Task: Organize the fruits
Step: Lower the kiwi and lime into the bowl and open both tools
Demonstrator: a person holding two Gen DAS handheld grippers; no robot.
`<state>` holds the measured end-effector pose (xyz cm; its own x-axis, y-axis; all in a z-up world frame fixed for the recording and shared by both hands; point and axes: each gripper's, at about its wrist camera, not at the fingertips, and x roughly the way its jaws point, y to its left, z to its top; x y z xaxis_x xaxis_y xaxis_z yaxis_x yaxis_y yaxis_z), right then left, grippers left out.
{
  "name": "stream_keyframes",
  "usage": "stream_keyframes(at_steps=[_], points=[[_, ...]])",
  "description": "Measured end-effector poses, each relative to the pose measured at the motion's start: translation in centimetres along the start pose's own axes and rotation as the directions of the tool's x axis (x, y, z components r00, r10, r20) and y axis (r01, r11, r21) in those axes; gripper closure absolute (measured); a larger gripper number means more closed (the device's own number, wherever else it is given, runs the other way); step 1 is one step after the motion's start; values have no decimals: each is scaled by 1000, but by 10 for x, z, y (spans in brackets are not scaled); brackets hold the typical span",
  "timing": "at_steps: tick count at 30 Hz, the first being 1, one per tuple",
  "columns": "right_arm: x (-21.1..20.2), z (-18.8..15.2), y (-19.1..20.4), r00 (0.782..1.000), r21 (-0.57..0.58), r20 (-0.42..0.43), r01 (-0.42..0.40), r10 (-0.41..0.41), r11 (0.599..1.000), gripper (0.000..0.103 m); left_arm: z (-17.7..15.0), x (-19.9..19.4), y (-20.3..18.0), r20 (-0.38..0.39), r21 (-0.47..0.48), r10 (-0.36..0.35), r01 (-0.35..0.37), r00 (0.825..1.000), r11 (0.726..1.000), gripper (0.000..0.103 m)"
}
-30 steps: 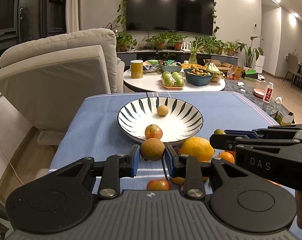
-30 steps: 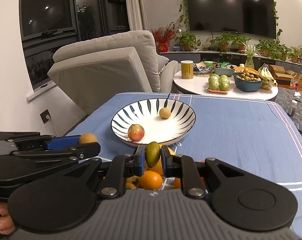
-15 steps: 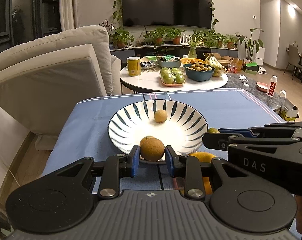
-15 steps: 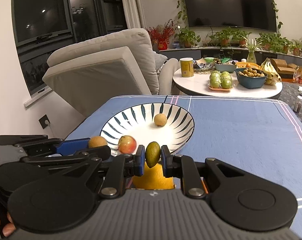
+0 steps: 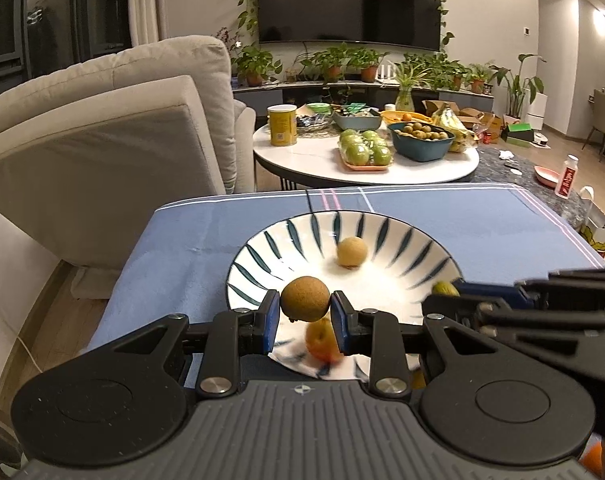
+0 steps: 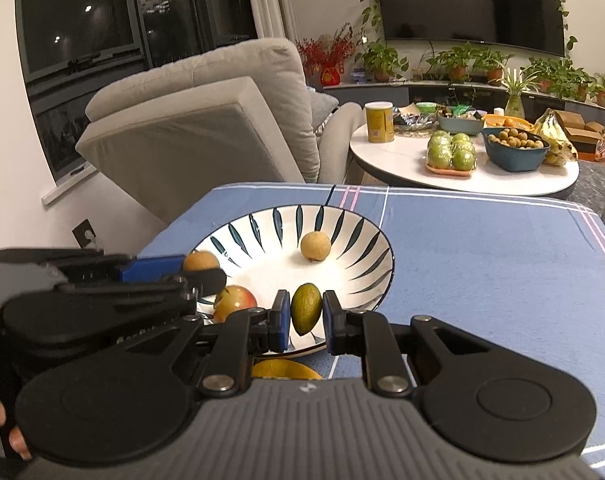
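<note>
Brown round fruit (image 5: 304, 298) pinched in left claw (image 5: 304, 312), green fruit (image 6: 306, 309) in right claw (image 6: 306, 320).

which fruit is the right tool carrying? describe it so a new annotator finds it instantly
Start at the striped white bowl on the blue tablecloth. At its near rim, the right tool is clamped on a small fruit. It is the only green, oval one: the apple is red and the other fruits nearby are round and tan.

beige sofa (image 5: 114, 128), wall tv (image 5: 348, 0) (off), dark windows (image 6: 86, 20)
</note>
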<state>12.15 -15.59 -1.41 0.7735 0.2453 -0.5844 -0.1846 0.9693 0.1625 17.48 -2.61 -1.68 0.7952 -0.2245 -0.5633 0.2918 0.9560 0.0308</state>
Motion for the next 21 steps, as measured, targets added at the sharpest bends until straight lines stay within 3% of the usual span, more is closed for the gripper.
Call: stream_keyframes(at_steps=[21], points=[[14, -1, 0, 999, 10, -46, 17, -16, 1000, 24, 2, 18, 9, -26, -22, 0, -1, 1000, 1000, 77]])
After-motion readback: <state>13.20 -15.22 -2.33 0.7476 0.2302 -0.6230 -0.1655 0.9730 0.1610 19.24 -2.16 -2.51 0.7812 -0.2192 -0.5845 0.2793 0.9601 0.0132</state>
